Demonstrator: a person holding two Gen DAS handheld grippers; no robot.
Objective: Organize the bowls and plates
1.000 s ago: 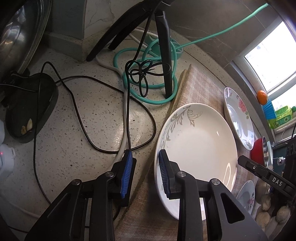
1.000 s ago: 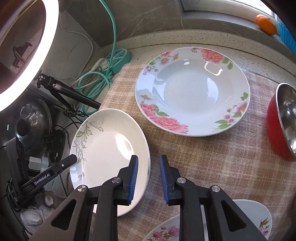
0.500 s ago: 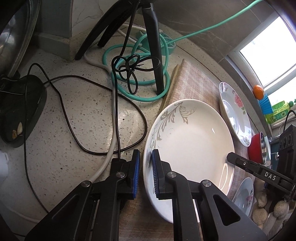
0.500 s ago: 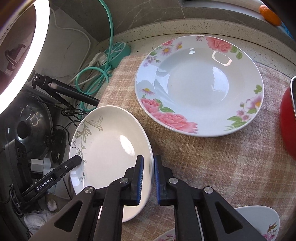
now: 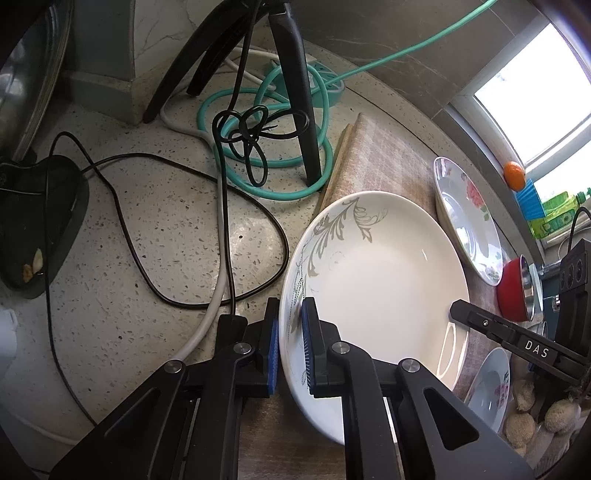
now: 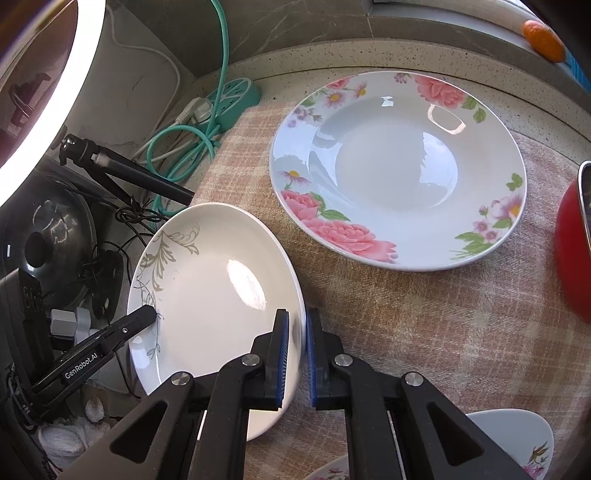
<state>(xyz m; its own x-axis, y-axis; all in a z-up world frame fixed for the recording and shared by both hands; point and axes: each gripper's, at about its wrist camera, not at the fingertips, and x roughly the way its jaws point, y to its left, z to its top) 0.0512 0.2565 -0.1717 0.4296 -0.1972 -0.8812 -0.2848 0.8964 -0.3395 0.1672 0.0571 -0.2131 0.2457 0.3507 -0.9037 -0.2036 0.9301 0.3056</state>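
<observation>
On opposite rims, both grippers (image 5: 290, 347) (image 6: 295, 356) pinch the white plate (image 6: 218, 295) tight; uneven lifting could slip it.

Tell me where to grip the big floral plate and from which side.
Grip the floral plate by its wide flat rim, coming low from the near edge. It lies flat on the checked mat; the near rim is unobstructed, while the red bowl crowds its right.

Speckled tabletop (image 5: 122, 236) with black cable (image 5: 207, 299), coiled teal cord (image 5: 280, 192), tripod leg (image 5: 303, 110), checked cloth (image 6: 424, 332), orange fruit (image 6: 543, 35) on sill.
</observation>
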